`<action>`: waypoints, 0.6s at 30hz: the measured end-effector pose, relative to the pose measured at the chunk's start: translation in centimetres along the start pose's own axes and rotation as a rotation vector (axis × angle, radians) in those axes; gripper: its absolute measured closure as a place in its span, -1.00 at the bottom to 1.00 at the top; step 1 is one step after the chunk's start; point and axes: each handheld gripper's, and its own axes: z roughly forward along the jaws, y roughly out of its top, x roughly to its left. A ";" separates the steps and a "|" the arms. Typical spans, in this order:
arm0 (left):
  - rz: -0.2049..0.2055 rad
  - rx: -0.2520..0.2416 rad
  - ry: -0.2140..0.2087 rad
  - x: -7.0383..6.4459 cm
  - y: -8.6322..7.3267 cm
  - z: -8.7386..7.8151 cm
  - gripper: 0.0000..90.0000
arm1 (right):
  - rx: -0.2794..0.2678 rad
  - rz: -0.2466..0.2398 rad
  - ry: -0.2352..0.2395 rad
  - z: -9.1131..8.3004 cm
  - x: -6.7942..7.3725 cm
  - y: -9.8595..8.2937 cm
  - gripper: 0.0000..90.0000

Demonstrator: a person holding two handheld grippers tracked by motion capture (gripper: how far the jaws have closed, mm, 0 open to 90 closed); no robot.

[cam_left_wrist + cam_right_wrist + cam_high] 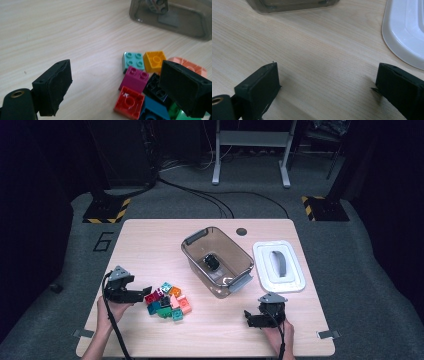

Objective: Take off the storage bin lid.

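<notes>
While the left gripper (115, 82) gapes wide at the left edge of the bricks (167, 301), its far jaw overlaps a black brick (156, 87). Right gripper (327, 85), also wide, holds nothing over bare table (312, 45), near the bin (217, 261).

**Things You Can't See Well**

The right jaw of the left gripper (117, 87) covers part of the black brick (156, 88) and the green brick (178, 113). The white lid (405, 30) is cut off by the picture's edge. A dark thing (212, 262) sits in the clear bin (197, 257); maybe a toy, too small to tell.
</notes>
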 end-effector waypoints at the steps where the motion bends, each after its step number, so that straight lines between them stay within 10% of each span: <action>1: -0.003 0.000 0.005 0.0 -0.3 0.0 -0.75 | 0.000 -0.002 -0.001 0.0 0.0 0.0 -0.91; 18: 0.011 -0.002 -0.023 -1.6 -3.0 0.7 -0.63 | 0.001 0.003 -0.004 0.0 0.0 0.0 -0.91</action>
